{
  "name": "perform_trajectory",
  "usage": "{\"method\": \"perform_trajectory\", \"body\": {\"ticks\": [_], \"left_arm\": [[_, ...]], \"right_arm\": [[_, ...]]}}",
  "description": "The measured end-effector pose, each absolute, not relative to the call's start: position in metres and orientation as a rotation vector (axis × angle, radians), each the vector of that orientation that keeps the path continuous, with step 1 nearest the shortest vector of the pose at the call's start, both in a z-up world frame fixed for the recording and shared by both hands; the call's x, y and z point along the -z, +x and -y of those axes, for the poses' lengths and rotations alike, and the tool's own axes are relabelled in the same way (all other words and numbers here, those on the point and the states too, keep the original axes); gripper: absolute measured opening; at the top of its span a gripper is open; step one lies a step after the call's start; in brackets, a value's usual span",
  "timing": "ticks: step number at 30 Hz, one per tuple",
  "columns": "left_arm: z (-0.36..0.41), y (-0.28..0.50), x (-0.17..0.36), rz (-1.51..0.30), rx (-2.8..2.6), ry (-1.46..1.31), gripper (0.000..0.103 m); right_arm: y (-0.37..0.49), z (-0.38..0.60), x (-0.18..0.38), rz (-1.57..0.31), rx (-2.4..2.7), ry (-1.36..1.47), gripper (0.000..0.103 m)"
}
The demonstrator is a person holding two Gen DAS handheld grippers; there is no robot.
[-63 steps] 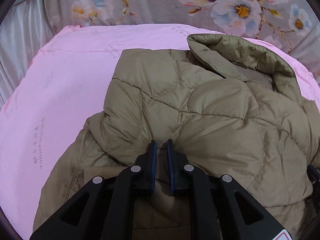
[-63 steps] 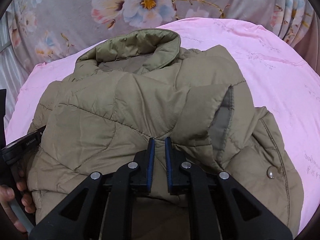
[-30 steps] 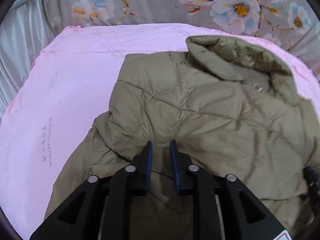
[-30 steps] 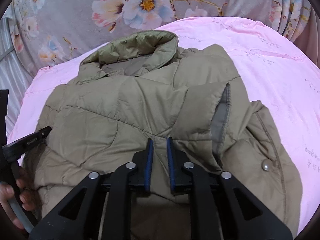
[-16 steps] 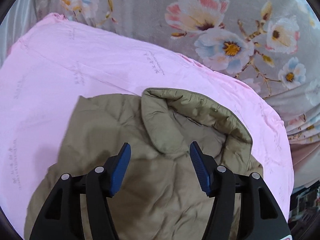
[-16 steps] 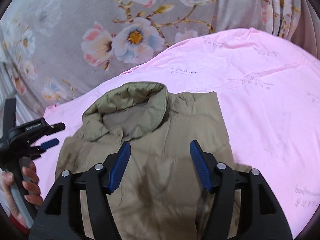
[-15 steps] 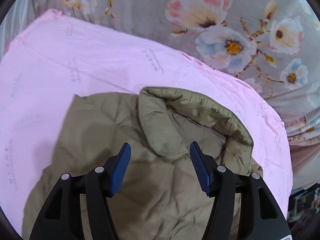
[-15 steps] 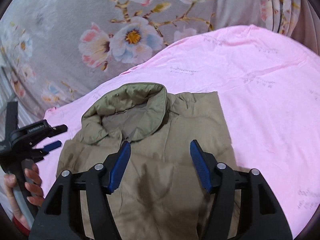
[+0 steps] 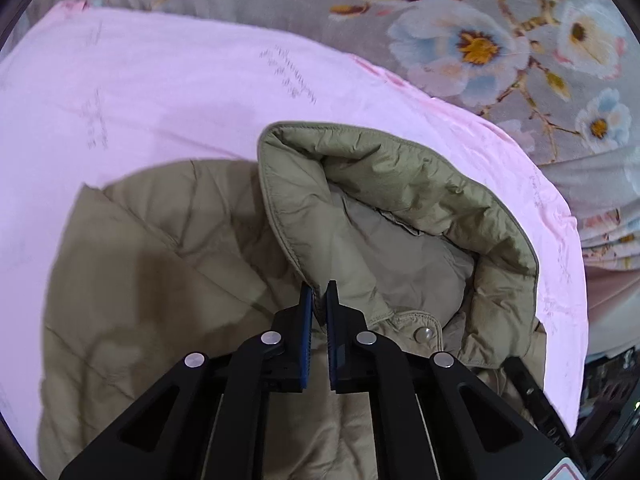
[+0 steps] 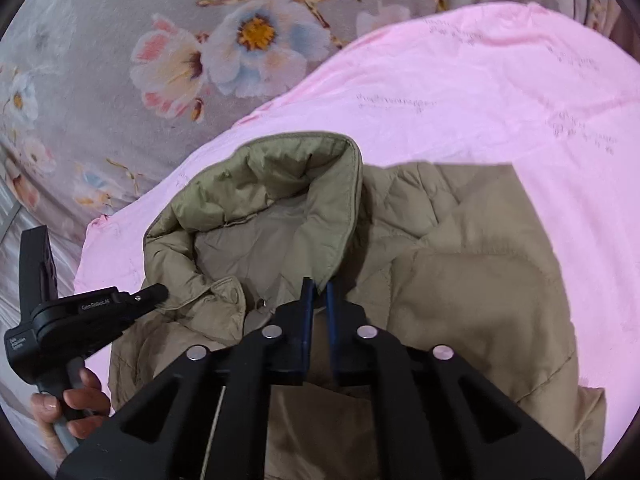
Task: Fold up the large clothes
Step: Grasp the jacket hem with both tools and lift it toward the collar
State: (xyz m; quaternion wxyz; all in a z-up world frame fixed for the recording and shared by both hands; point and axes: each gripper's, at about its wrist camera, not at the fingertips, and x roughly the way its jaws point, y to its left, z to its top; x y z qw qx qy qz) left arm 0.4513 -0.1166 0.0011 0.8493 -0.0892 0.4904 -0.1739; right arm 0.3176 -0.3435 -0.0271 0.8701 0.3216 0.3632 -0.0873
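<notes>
An olive quilted jacket [image 9: 160,280] lies folded on a pink sheet [image 9: 160,80], its stand-up collar [image 9: 400,168] at the far end. My left gripper [image 9: 318,294] is at the collar's left front edge, its jaws closing with that edge pinched between the blue pads. In the right wrist view the jacket [image 10: 460,280] and its collar [image 10: 260,168] show again. My right gripper [image 10: 318,286] is closing on the collar's right front edge, fabric between its pads. The left gripper [image 10: 158,292] also shows there, held by a hand [image 10: 76,400].
Grey floral fabric [image 9: 460,40] rises behind the pink sheet [image 10: 520,100]. The sheet's rounded edge runs close behind the collar. A metal snap [image 9: 422,334] sits on the jacket front just right of my left gripper. Bare sheet lies on both sides of the jacket.
Both grippers let go of the jacket's body, opened wide, moved forward to the collar, and have closed on its two front edges.
</notes>
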Motion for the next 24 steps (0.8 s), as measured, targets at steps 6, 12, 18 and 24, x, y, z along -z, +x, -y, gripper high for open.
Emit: {"method": "perform_trajectory", "body": {"ticks": [6, 12, 18, 24], "left_arm": [[0.094, 0.443, 0.004, -0.964, 0.314, -0.051, 0.003], [0.106, 0.433, 0.043, -0.927, 0.270, 0.042, 0.003], [0.092, 0.426, 0.031, -0.914, 0.269, 0.014, 0.014], [0.075, 0.434, -0.031, -0.816, 0.245, -0.025, 0.015]], "right_arm": [[0.306, 0.345, 0.040, -0.792, 0.212, 0.576, 0.001], [0.312, 0.331, 0.064, -0.859, 0.258, 0.474, 0.000], [0.299, 0.334, 0.050, -0.848, 0.297, 0.469, 0.005], [0.300, 0.346, -0.019, -0.710, 0.321, 0.410, 0.007]]}}
